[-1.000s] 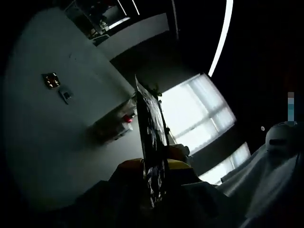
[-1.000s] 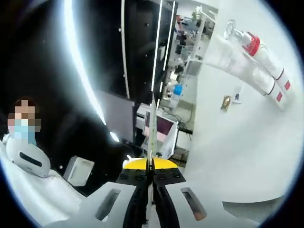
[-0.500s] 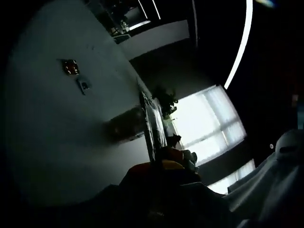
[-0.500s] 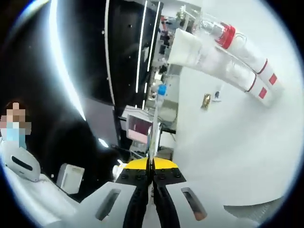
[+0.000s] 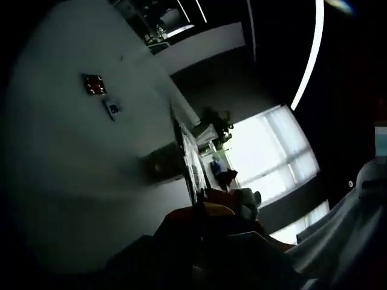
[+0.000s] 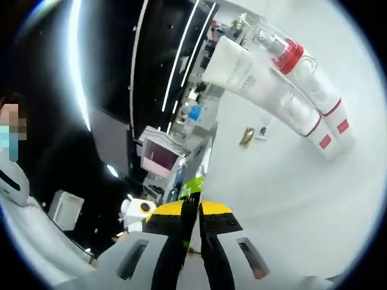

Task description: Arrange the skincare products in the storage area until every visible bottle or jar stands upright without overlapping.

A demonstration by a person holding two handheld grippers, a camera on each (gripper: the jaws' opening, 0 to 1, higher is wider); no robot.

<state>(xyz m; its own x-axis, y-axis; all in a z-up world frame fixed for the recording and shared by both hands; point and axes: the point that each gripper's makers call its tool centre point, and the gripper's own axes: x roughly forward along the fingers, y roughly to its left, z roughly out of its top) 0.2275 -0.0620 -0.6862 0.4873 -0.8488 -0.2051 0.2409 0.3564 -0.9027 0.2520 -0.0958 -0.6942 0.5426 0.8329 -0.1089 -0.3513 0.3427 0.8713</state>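
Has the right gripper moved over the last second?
Yes. The right gripper has swung: the wall plate and the red-capped tubes slid left in the right gripper view.

tube [image 6: 242, 63]: top of right gripper view, lying beside the bottles
bottles [image 6: 305, 90]: two, side by side, just right of tube
monitor [image 6: 158, 158]: left of centre, below tube
window [image 5: 269, 151]: left gripper view, right of centre
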